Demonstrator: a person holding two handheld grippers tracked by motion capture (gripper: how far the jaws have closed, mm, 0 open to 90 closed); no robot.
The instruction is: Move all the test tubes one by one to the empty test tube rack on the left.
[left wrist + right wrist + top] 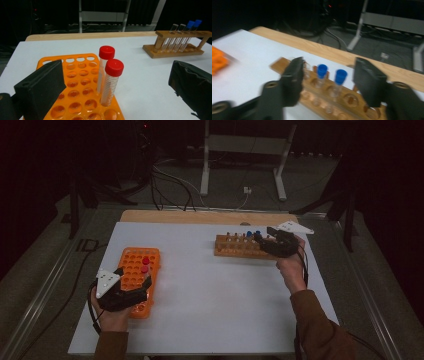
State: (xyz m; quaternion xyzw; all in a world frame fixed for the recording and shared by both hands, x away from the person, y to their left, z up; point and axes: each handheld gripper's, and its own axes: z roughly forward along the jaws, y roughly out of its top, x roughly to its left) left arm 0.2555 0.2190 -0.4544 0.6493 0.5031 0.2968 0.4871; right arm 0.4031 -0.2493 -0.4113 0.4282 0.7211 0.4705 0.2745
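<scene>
While the left claw [110, 100] stands wide apart around two red-capped tubes [111, 81] in the orange rack [75, 92], the right claw [327, 82] brackets, without clamping, two blue-capped tubes [340, 76] in the wooden rack [352, 105] just ahead. Closing off-centre could tilt a tube or drag that rack along the worktop [210, 290]. No readable writing

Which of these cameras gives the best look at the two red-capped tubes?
The left gripper view: the two red-capped tubes stand close up and sharp in the orange rack, printed scale visible. The high view shows them as small red dots from above. The right gripper view catches only a blurred orange corner of that rack.
</scene>
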